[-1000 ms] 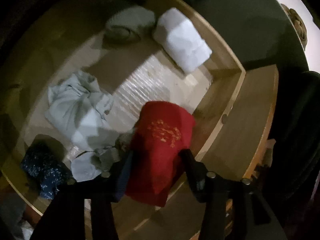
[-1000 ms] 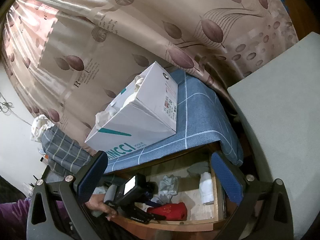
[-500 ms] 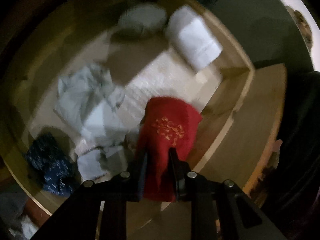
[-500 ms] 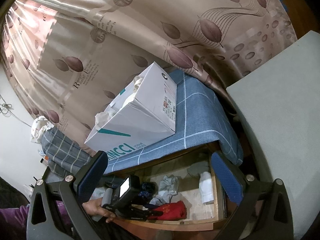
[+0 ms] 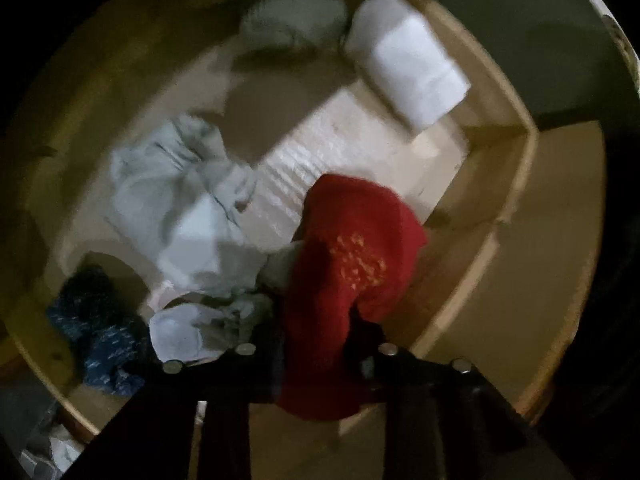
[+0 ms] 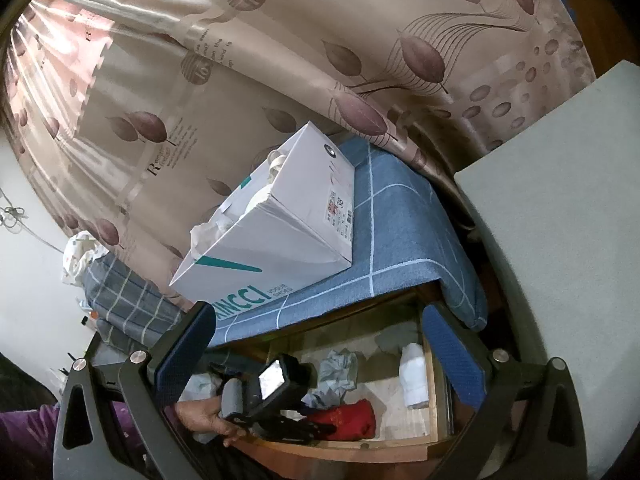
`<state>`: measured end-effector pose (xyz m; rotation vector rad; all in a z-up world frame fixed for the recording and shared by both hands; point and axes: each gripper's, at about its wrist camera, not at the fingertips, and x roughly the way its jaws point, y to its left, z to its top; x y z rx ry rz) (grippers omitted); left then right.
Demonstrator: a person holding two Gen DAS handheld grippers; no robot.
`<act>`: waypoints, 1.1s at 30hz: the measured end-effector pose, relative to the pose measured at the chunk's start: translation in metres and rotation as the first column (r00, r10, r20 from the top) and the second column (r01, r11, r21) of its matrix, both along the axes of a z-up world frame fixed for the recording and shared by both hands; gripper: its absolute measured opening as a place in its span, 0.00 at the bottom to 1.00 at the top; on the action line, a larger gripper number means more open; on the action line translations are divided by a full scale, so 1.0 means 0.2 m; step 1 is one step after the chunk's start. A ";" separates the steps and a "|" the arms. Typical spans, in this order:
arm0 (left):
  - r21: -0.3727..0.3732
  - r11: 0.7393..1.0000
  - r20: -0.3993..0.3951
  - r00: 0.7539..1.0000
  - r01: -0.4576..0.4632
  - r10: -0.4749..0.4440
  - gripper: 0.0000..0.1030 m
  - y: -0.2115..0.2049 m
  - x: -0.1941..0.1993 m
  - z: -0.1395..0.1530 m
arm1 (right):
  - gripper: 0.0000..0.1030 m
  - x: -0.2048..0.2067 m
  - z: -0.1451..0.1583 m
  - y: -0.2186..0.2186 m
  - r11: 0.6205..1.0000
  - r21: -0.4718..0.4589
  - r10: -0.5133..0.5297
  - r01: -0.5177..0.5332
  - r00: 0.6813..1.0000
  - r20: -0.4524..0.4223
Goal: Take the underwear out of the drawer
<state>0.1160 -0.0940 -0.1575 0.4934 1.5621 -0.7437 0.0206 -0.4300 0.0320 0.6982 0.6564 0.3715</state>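
Since a second ago our left tongs (image 5: 316, 354) have closed from wide open onto the red underwear (image 5: 352, 252), and it now hangs bunched from them. It sits just above the drawer (image 5: 516, 184) floor near the front right corner, so we judge the grasp done and the lift only begun; the garment has not yet cleared the front rim. What is left, as we read it, is raising it over that rim and carrying it away.

Around it lie a crumpled pale grey garment (image 5: 180, 200), a dark blue patterned one (image 5: 96, 328), a folded white item (image 5: 408, 80) and a grey bundle (image 5: 296, 20) at the back. Our right tongs (image 6: 316, 356) hang spread open and empty, well above, before a shoe box (image 6: 280, 232) on the blue checked cloth (image 6: 400, 216).
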 end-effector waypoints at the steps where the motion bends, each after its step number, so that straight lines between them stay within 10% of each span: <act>1: -0.046 0.999 0.029 0.999 -0.013 0.014 0.22 0.01 -0.02 0.07 | 1.00 0.00 0.00 0.00 1.000 -0.001 -0.002 0.002 1.000 0.004; 10: -0.310 0.943 0.216 0.956 -0.124 0.197 0.22 0.07 -0.18 0.55 | 1.00 0.01 -0.01 0.00 1.000 -0.011 -0.009 0.009 1.000 0.007; 28: -0.650 0.663 -0.064 0.896 -0.372 0.439 0.22 0.28 -0.11 1.01 | 1.00 0.01 0.00 0.02 0.999 -0.051 0.004 -0.003 1.000 0.005; 33: -0.616 0.696 -0.058 0.903 -0.369 0.426 0.26 0.23 -0.10 0.99 | 1.00 0.01 0.01 0.03 0.998 -0.057 0.009 -0.008 1.000 0.007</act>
